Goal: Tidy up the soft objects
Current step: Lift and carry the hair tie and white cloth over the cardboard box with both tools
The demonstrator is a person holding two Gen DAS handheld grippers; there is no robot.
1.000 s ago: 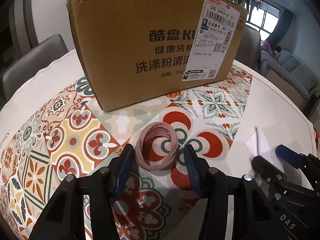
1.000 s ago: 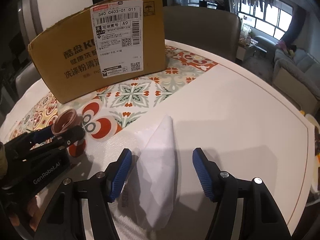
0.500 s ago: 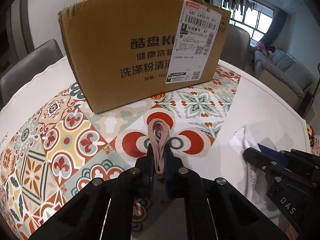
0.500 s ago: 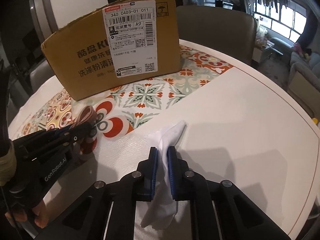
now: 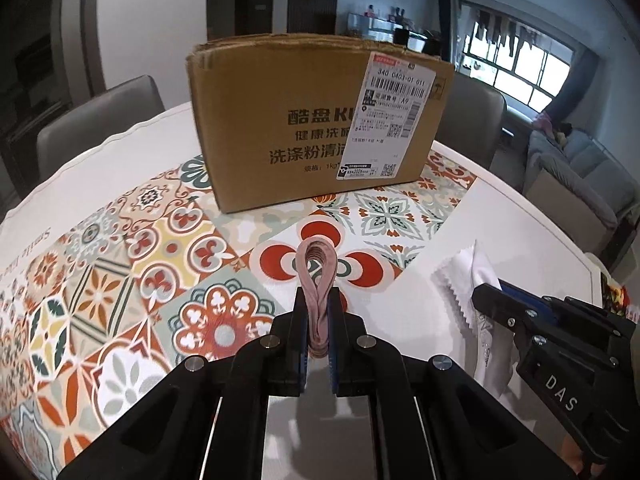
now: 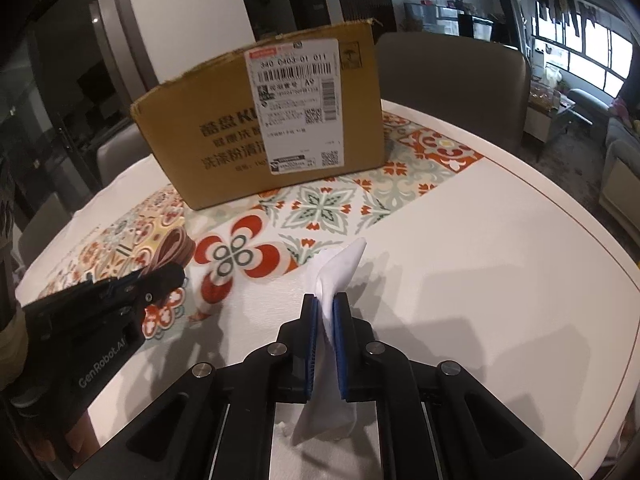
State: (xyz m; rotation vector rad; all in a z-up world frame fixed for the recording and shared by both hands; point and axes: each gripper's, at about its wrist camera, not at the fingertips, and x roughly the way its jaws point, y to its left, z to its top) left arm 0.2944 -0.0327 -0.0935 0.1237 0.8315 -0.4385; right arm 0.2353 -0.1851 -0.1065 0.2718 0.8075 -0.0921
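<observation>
My left gripper point(image 5: 318, 300) is shut on a bundle of pink hair bands point(image 5: 318, 268), squeezed flat and held above the patterned mat point(image 5: 160, 248). It also shows in the right wrist view point(image 6: 176, 276) with the pink bands point(image 6: 172, 250). My right gripper point(image 6: 325, 304) is shut on a white cloth point(image 6: 340, 268), lifted off the white table point(image 6: 500, 260). The cloth also shows in the left wrist view point(image 5: 468, 276) by the right gripper point(image 5: 496, 292). A brown cardboard box point(image 5: 312, 124) stands on the mat behind both; its top opening is hidden.
The box also shows in the right wrist view point(image 6: 224, 136). Grey chairs point(image 5: 100, 116) stand around the round table. A sofa point(image 5: 576, 184) sits off to the right. The table edge point(image 6: 600, 264) curves close on the right.
Both grippers closed, the left on the pink bands and the right on the white cloth, then lifted and drew back from the box.
</observation>
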